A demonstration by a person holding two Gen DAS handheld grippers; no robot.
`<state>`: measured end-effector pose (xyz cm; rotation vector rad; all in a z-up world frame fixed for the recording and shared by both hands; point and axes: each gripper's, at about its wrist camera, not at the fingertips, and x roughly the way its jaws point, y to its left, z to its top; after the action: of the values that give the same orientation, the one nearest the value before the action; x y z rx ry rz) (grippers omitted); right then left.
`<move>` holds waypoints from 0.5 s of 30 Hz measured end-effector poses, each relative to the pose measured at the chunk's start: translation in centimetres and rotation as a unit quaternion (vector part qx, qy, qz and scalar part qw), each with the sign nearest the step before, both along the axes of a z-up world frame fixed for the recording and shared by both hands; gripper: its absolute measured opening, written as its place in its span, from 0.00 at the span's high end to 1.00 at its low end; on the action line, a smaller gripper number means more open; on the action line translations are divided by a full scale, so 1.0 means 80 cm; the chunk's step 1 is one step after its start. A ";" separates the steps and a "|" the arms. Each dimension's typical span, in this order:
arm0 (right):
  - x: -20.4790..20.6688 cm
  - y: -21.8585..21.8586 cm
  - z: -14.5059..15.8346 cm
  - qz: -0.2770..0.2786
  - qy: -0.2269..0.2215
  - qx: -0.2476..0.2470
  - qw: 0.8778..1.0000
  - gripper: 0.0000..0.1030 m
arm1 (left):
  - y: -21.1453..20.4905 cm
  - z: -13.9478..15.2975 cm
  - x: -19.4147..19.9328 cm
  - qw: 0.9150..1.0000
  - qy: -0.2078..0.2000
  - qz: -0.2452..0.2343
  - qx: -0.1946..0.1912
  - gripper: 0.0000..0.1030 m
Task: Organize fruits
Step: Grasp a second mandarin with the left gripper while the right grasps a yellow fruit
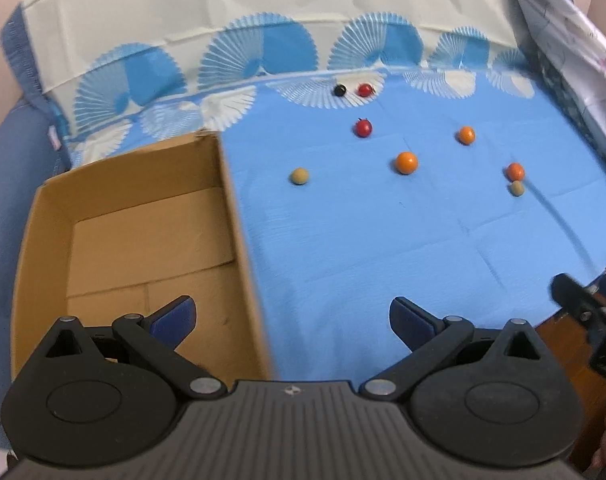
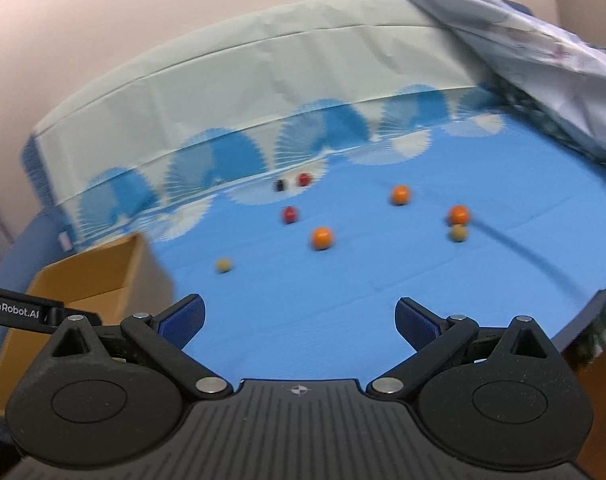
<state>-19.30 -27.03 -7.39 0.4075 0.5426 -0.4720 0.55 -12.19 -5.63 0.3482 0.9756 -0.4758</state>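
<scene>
1. Left gripper [image 1: 291, 314] and right gripper [image 2: 299, 316] are held wide open, empty.
2. Fruits, e.g. orange [image 1: 406, 162], are scattered on the blue cloth [image 1: 363, 240]; cardboard box [image 1: 143, 240] is unfilled.
3. Judged: first pick is pending; an approach to one fruit is required.

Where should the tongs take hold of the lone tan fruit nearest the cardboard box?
Across its middle, coming straight down from above. The tan fruit is a small ball lying alone on the blue cloth, apart from the cardboard box, so either side is free. The open left tongs seem nearer.
</scene>
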 end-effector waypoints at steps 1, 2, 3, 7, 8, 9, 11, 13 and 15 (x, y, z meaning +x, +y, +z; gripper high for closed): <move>0.002 -0.013 -0.005 -0.010 0.002 -0.002 1.000 0.02 | -0.011 -0.006 0.008 1.000 0.002 0.000 0.002 0.00; 0.006 -0.027 -0.010 -0.021 0.005 -0.003 1.000 0.02 | -0.023 -0.013 0.018 1.000 0.004 0.000 0.002 0.00; 0.009 -0.039 -0.015 -0.030 0.008 -0.002 1.000 0.02 | -0.034 -0.018 0.027 1.000 0.005 0.001 0.000 0.00; 0.027 -0.094 -0.040 -0.068 0.020 -0.001 0.998 0.02 | -0.080 -0.041 0.070 1.000 0.019 0.013 -0.014 0.00; 0.033 -0.109 -0.047 -0.078 0.023 -0.002 0.997 0.02 | -0.093 -0.047 0.081 0.999 0.021 0.018 -0.025 0.00; 0.039 -0.123 -0.053 -0.088 0.025 -0.004 0.996 0.02 | -0.105 -0.052 0.089 0.999 0.018 0.018 -0.033 0.00; 0.054 -0.155 -0.069 -0.110 0.032 -0.009 0.993 0.02 | -0.135 -0.064 0.105 0.999 0.014 0.007 -0.037 0.00; 0.071 -0.187 -0.091 -0.127 0.041 -0.014 0.991 0.02 | -0.169 -0.082 0.119 0.999 0.012 -0.008 -0.030 0.00; 0.089 -0.221 -0.117 -0.140 0.052 -0.016 0.989 0.02 | -0.205 -0.104 0.136 0.999 0.014 -0.026 -0.022 0.00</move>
<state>-12.17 -44.73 -16.72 0.4321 0.5809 -0.7737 11.46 -28.58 -13.97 0.3285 0.9842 -0.5496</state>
